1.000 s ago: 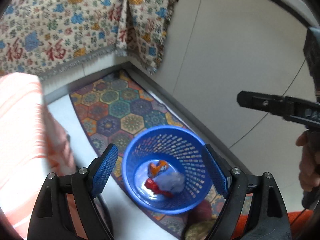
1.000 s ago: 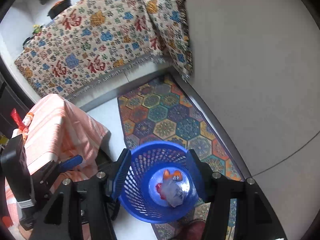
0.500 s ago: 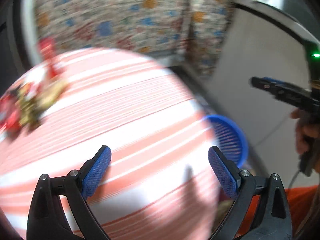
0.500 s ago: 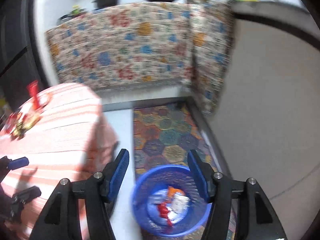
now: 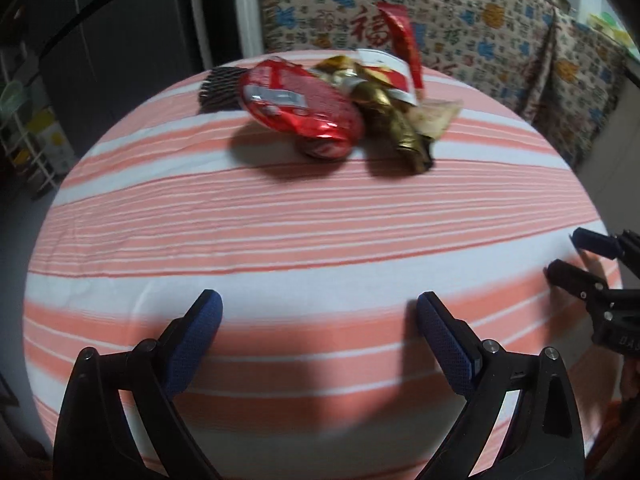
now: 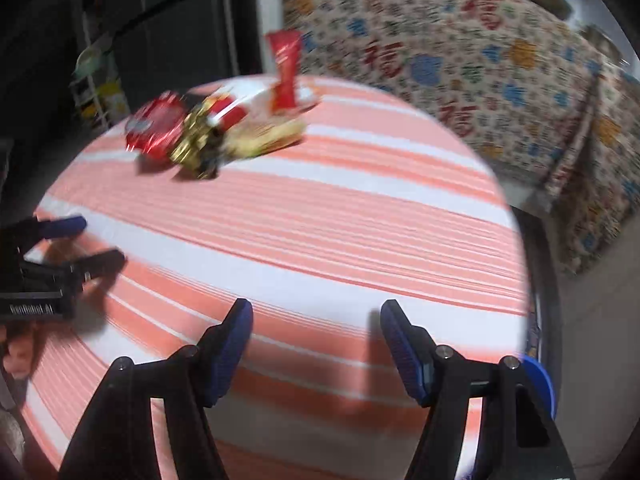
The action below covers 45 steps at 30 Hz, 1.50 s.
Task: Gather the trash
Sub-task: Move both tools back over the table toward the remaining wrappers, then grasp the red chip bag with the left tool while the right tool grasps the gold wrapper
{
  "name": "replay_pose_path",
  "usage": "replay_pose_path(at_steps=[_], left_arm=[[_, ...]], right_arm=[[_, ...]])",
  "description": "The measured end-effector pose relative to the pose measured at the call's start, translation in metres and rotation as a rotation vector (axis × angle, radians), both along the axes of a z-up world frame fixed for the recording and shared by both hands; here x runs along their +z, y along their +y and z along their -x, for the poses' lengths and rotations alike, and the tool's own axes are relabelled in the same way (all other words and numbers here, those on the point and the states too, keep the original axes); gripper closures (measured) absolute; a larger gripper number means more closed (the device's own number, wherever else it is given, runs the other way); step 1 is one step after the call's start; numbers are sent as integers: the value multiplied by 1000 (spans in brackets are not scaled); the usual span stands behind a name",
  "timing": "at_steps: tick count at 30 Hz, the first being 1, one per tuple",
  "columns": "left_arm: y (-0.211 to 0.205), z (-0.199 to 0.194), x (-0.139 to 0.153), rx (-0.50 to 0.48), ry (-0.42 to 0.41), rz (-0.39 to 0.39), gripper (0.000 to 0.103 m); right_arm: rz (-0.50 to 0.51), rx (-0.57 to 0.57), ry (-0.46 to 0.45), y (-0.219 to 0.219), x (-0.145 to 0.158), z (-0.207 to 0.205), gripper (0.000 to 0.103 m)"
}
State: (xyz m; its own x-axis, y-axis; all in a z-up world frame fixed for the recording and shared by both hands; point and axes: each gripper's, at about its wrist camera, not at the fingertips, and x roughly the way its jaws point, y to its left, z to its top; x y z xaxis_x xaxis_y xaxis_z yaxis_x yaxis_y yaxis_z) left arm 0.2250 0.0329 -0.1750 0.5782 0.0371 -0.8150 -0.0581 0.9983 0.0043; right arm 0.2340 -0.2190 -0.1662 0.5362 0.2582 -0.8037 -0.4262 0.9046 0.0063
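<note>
A counter [image 5: 320, 240] under a pink-and-white striped cloth fills both views, with a patterned drape [image 5: 460, 20] hanging behind it. The trash [image 5: 340, 108] lies in one heap at the counter's far edge: a red foil bag [image 5: 300, 104], a crumpled gold wrapper [image 5: 396, 128] touching it, a white-and-red packet [image 5: 384, 68] behind, and a red sachet [image 6: 285, 68] standing up at the back. All of it looks light, thin and crinkly, likely slippery foil that would crush harmlessly; a pinch on a puckered edge or twisted end should hold best. The left tool [image 5: 320, 332] hangs over the counter's near edge, well apart from the heap, jaws wide and empty. The right tool [image 6: 316, 340] is beside it; its jaws have just been opening, nothing between them.
</note>
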Motion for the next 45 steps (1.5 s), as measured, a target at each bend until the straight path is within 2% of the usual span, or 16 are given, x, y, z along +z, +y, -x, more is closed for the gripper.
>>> replay_pose_path(at_steps=[2, 9, 18, 21, 26, 30, 32, 36, 37, 39, 40, 41, 45], left_arm=[[7, -3, -1, 15, 4, -9, 0], [30, -15, -4, 32, 4, -1, 0], [24, -26, -2, 29, 1, 10, 0], [32, -22, 7, 11, -43, 91, 1], [52, -29, 40, 38, -142, 244, 2], [61, -54, 47, 48, -146, 308, 9], [66, -73, 41, 56, -123, 331, 14], [73, -97, 26, 38, -96, 435, 15], [73, -101, 24, 29, -101, 454, 22], [68, -102, 22, -2, -101, 455, 48], [66, -103, 21, -17, -92, 445, 71], [65, -101, 22, -36, -104, 457, 74], [64, -89, 33, -40, -136, 418, 78]], right_arm=[[6, 2, -15, 13, -3, -2, 34], [-9, -14, -18, 25, -4, -17, 28], [-11, -29, -6, 34, -7, -35, 22], [-11, -30, -5, 35, -7, -37, 21], [-11, -30, -4, 36, -7, -38, 20], [-11, -30, -5, 36, -7, -38, 20], [-10, -30, -5, 36, -7, -38, 20], [-10, -30, -5, 36, -8, -38, 20], [-10, -30, -5, 36, -8, -38, 20], [-10, -30, -5, 36, -8, -38, 20], [-10, -30, -5, 36, -8, -38, 20], [-10, -30, -5, 36, -8, -38, 20], [-10, -30, -5, 36, -8, -38, 20]])
